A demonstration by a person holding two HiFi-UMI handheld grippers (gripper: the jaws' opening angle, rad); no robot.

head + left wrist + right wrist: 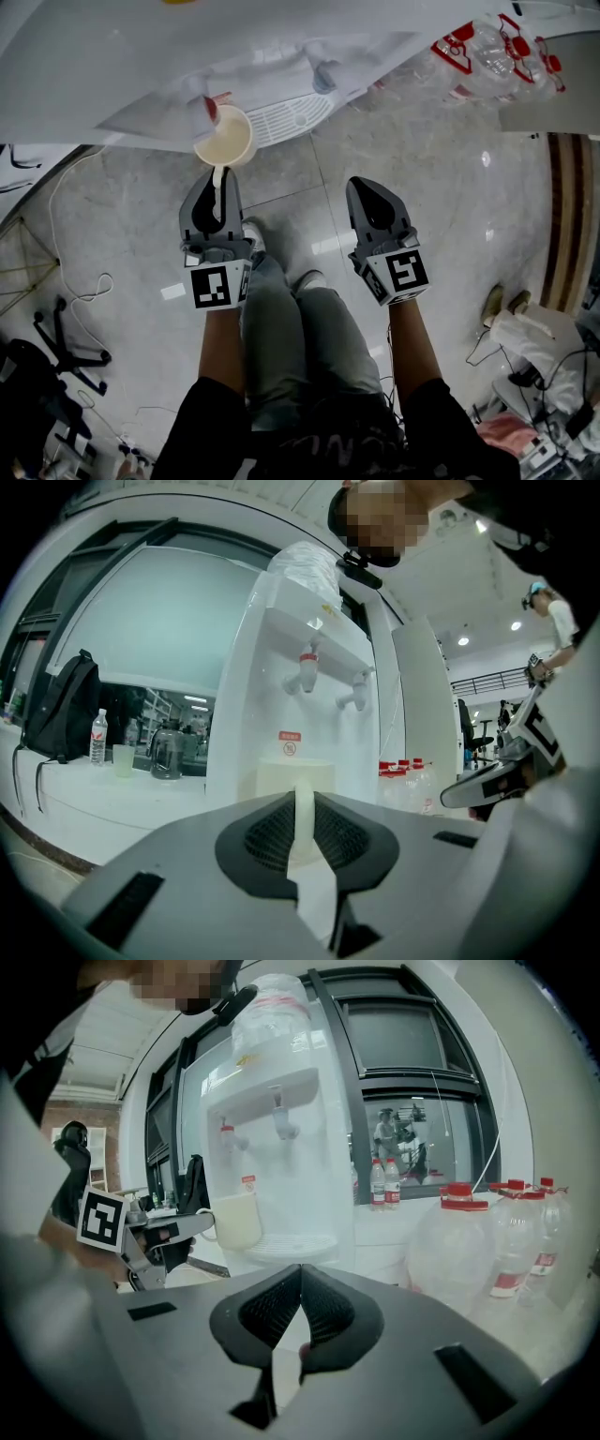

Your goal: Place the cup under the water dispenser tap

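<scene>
Fingers (264, 834) of left gripper (217, 178) are clamped on handle (302, 808). Cup (225, 139) is held upright straight ahead, below red tap (211, 108), at drip tray (291, 117) edge. Right gripper (367, 187) is kept closed, empty, farther off.

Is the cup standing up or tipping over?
Upright: the cup opens upward, its walls stand straight in the right gripper view, and the left gripper holds its handle.

cup (277, 778): lower body hidden behind jaws | dispenser label (290, 744): print too small to read
</scene>
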